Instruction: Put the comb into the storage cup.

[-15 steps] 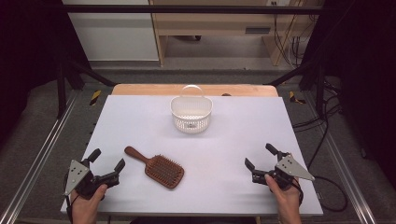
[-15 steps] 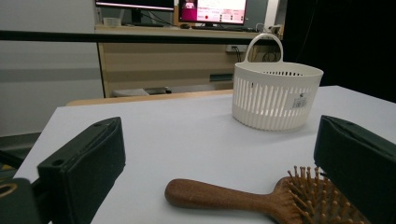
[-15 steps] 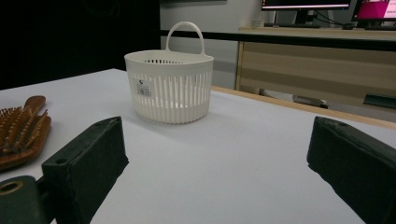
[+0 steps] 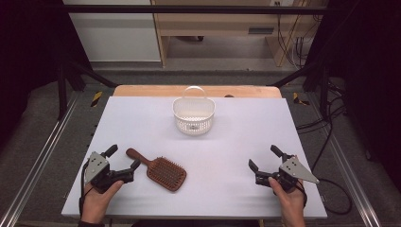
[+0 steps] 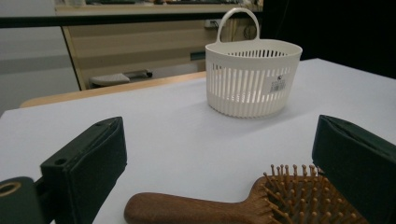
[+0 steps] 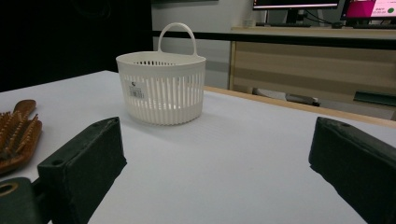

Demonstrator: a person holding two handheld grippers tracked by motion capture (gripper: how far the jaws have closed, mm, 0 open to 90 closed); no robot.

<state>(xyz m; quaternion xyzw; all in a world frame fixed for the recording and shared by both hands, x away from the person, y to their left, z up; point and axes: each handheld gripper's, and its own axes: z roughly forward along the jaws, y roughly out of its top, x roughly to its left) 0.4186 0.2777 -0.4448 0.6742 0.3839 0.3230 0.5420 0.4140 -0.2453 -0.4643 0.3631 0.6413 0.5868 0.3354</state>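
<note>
A brown wooden hairbrush (image 4: 161,171) lies bristles up on the white table (image 4: 236,137), handle pointing back left. My left gripper (image 4: 124,157) is open right at the handle's end. In the left gripper view the hairbrush (image 5: 210,207) lies low between the wide jaws of the left gripper (image 5: 219,140), its bristled head close to the right jaw, with no pad pressing on it. A white slotted basket (image 4: 194,116) with a loop handle stands upright at the table's back middle. My right gripper (image 4: 263,156) is open over bare table at the front right, and between its jaws (image 6: 219,149) nothing lies.
The basket (image 6: 161,88) and the hairbrush (image 6: 16,135) lie ahead and left in the right gripper view. Metal rails run along both sides of the table (image 5: 177,126). A wooden shelf unit (image 4: 222,28) and cables stand beyond the far edge.
My left gripper has moved forward and right, up to the hairbrush handle. The right gripper, hairbrush and basket have stayed put.
</note>
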